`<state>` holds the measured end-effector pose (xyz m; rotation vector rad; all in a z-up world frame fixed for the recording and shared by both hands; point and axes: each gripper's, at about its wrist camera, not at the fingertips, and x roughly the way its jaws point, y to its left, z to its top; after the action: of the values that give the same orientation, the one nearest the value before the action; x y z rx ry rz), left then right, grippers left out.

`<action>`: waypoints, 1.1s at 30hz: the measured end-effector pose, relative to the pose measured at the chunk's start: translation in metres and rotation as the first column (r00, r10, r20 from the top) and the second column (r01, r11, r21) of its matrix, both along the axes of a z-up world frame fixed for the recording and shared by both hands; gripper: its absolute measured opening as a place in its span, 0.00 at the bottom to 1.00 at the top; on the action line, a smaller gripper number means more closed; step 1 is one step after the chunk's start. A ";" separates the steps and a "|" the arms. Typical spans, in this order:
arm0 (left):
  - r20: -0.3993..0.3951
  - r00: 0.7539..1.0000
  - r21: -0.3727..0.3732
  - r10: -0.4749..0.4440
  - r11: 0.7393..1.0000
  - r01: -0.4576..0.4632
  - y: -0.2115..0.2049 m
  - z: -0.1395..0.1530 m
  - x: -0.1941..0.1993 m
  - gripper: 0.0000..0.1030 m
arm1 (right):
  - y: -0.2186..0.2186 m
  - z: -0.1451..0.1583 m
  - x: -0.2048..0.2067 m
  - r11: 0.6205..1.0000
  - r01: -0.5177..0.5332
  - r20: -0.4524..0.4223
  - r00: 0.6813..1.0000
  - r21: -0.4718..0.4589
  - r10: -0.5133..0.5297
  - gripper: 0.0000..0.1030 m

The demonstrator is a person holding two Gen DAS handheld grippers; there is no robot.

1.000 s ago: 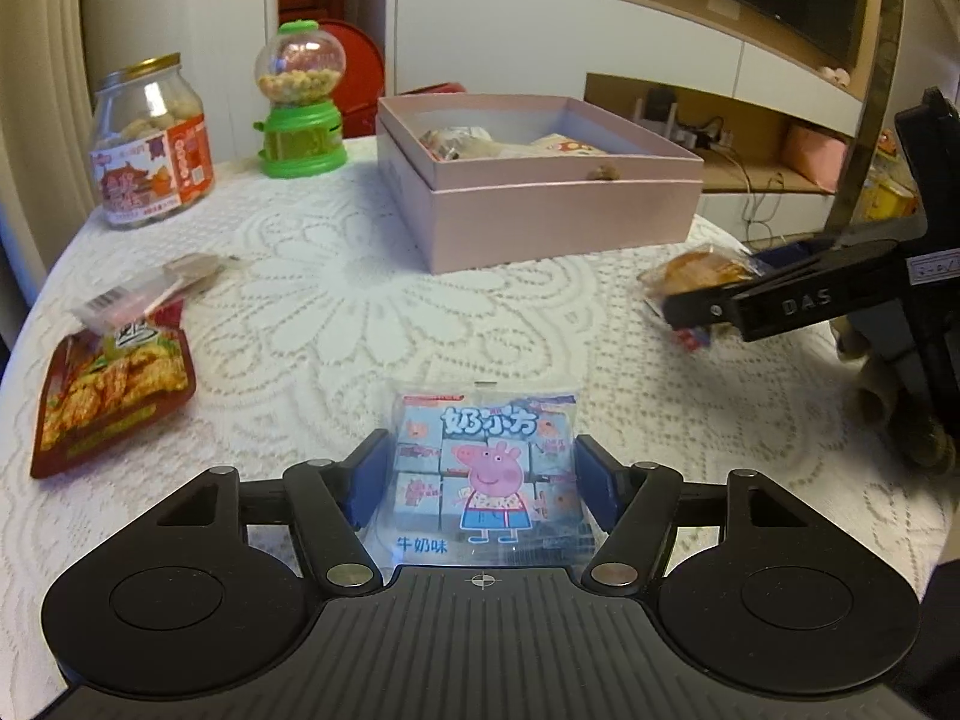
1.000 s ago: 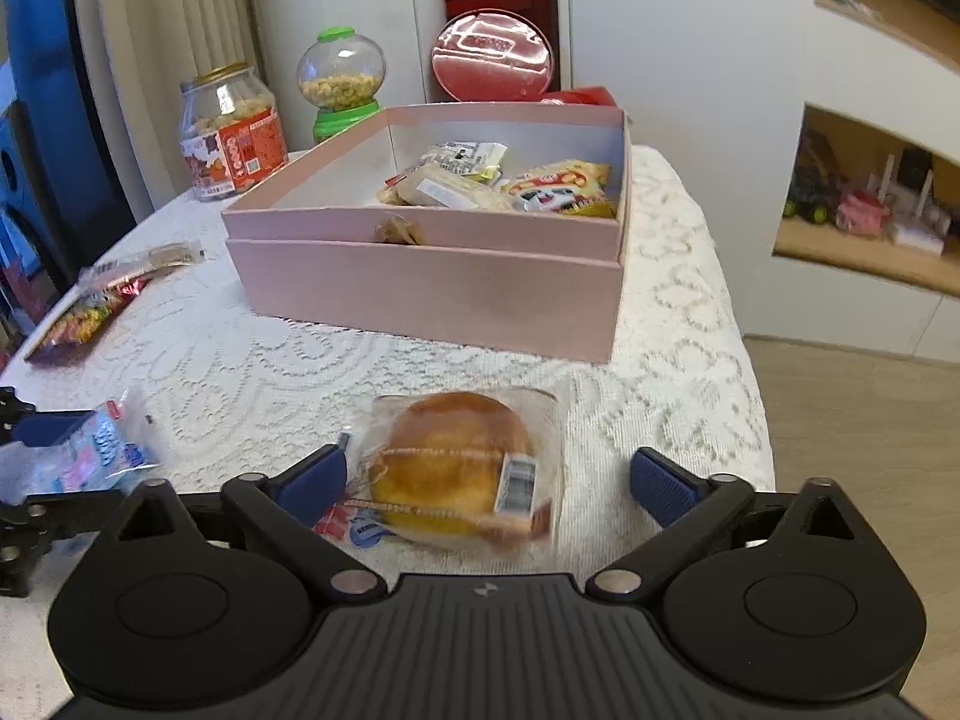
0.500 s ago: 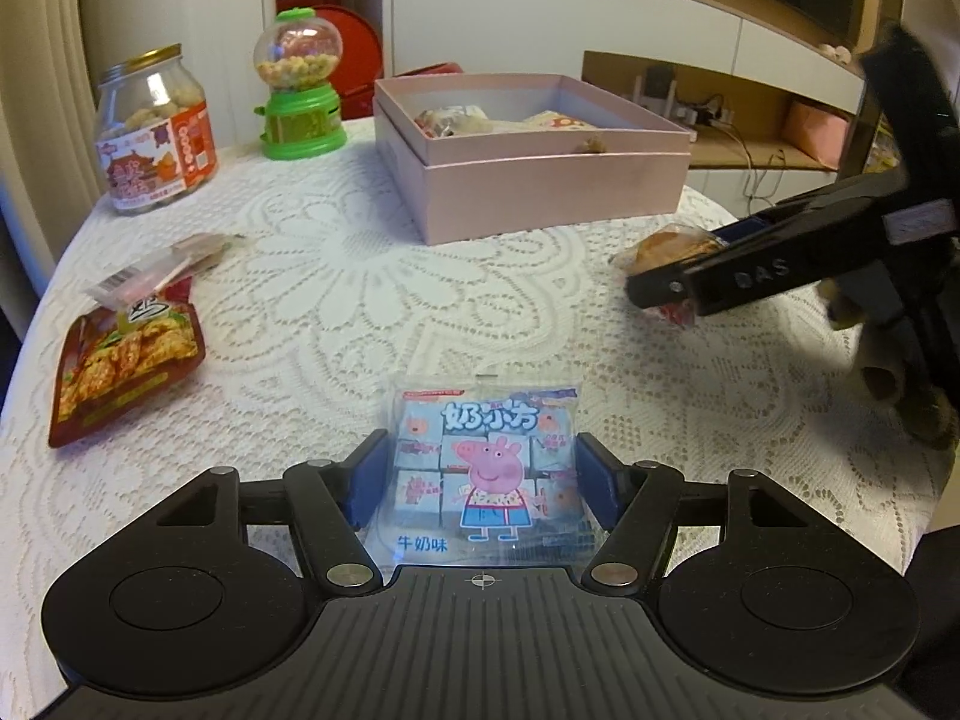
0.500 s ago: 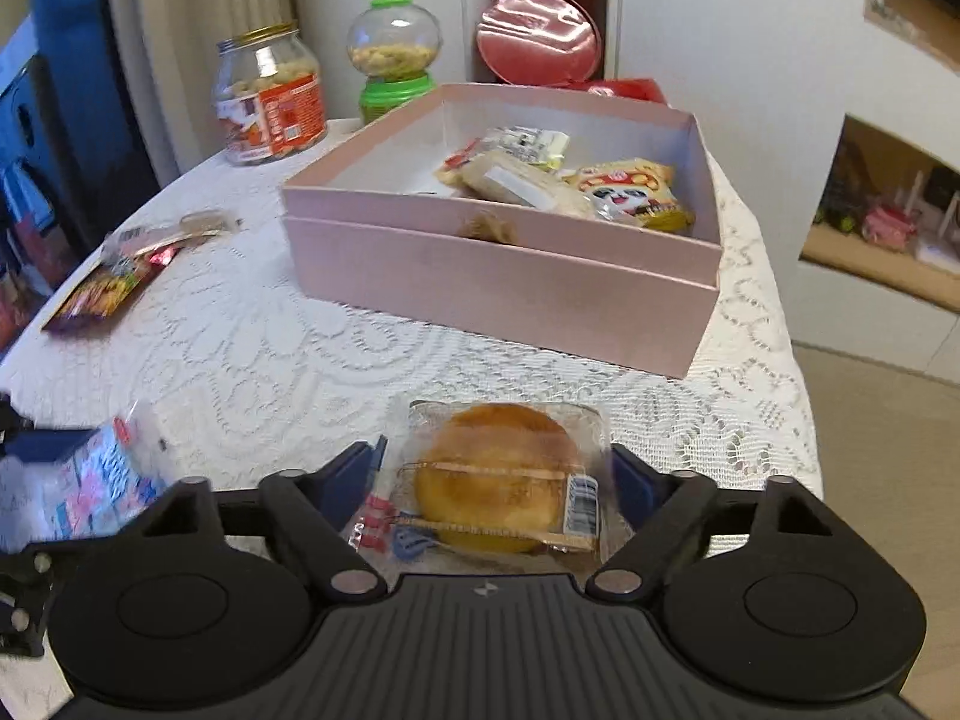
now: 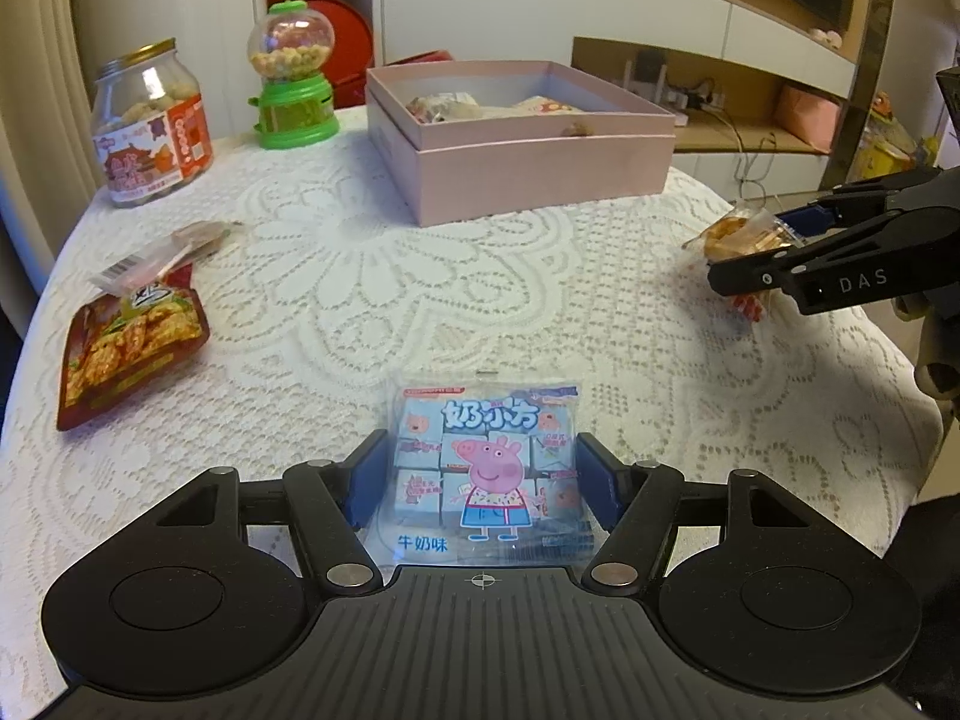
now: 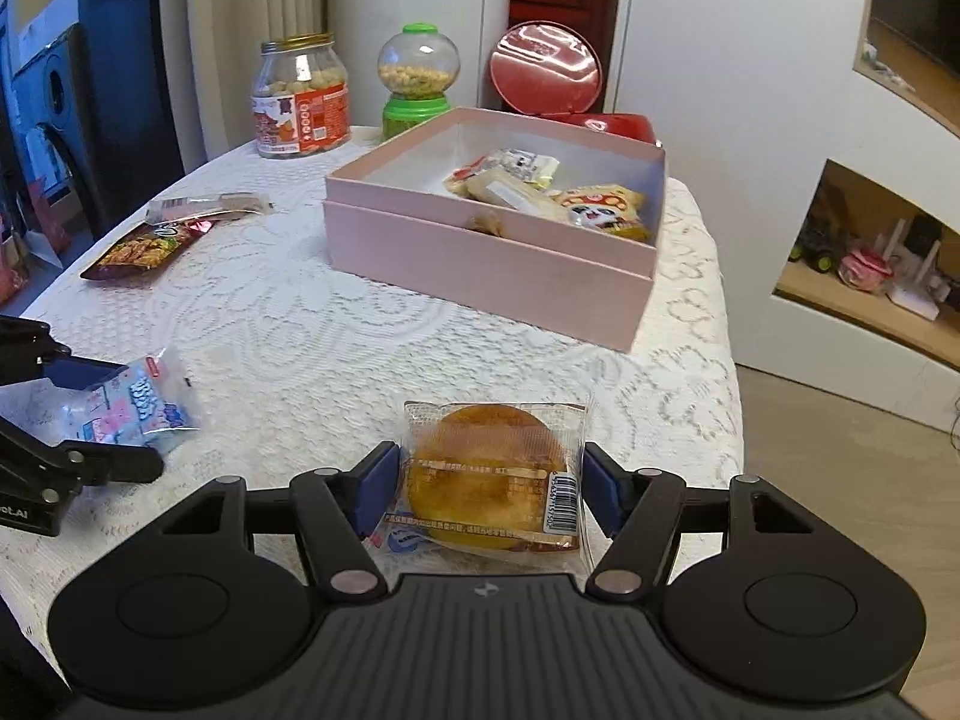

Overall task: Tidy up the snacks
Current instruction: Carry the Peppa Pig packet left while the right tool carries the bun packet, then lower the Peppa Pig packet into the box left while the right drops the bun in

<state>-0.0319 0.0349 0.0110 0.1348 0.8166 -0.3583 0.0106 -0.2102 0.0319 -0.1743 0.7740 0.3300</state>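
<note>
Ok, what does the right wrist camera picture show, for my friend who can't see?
The right tongs grip a wrapped round pastry above a lace tablecloth. Ahead sits an open pink box holding snacks; at left, the left tongs hold a blue snack packet.

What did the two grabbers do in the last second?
The right gripper closed on the wrapped bun and lifted it. The left gripper kept holding the Peppa Pig pack and backed off from the pink box. Other snacks stayed put.
</note>
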 end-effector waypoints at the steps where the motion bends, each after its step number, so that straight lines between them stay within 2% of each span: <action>1: -0.001 1.000 0.003 -0.001 1.000 0.001 0.000 0.000 -0.001 0.69 | 0.000 -0.001 -0.001 1.000 0.005 0.003 1.000 -0.006 -0.005 0.63; 5: 0.000 1.000 0.015 -0.019 1.000 0.019 -0.001 0.000 -0.007 0.69 | 0.000 -0.006 -0.006 1.000 0.007 0.008 1.000 -0.027 -0.007 0.63; 7: 0.020 0.999 0.023 -0.030 0.999 0.030 -0.001 0.000 -0.009 0.66 | -0.001 -0.007 -0.008 1.000 0.008 0.002 1.000 -0.016 -0.008 0.63; 10: 0.028 0.999 -0.003 -0.020 1.000 0.021 0.002 0.002 -0.011 0.64 | -0.005 -0.005 -0.013 1.000 0.018 0.007 1.000 0.000 -0.018 0.63; 13: 0.052 0.998 -0.060 -0.029 0.998 0.032 0.000 0.016 0.002 0.63 | -0.006 -0.001 -0.018 1.000 0.023 0.035 0.999 0.001 -0.023 0.63; 16: 0.109 0.993 -0.092 -0.042 0.994 0.052 -0.011 0.039 0.032 0.63 | -0.007 0.004 -0.017 0.999 0.035 0.057 0.998 -0.001 -0.035 0.63; 21: 0.153 0.988 -0.210 -0.024 0.976 0.056 -0.040 0.075 0.122 0.64 | -0.003 0.007 -0.013 0.998 0.054 0.087 0.995 0.017 -0.055 0.63; 23: 0.172 0.985 -0.234 0.012 0.972 0.030 -0.054 0.082 0.158 0.64 | 0.002 0.008 -0.012 0.999 0.052 0.108 0.993 0.015 -0.053 0.63; 26: 0.154 0.987 -0.329 0.050 0.944 0.004 -0.066 0.079 0.209 0.66 | 0.007 0.007 -0.005 0.999 0.037 0.129 0.991 0.019 -0.039 0.63; 28: 0.094 0.993 -0.293 0.077 0.955 -0.046 -0.076 0.065 0.238 0.66 | 0.010 0.004 0.004 0.999 0.033 0.123 0.992 0.018 -0.034 0.63; 30: 0.087 0.990 -0.235 0.115 0.968 -0.092 -0.082 0.054 0.249 0.61 | 0.013 0.001 0.012 0.999 0.041 0.121 0.992 -0.004 -0.040 0.63; 33: 0.120 0.985 -0.261 0.123 0.961 -0.089 -0.075 0.052 0.244 0.61 | 0.015 -0.003 0.019 0.998 0.055 0.139 0.989 -0.042 -0.049 0.63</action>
<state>0.2118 -0.0396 0.0631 -0.1236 0.6341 -0.3454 0.0295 -0.1953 0.0292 -0.2170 0.6486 0.2480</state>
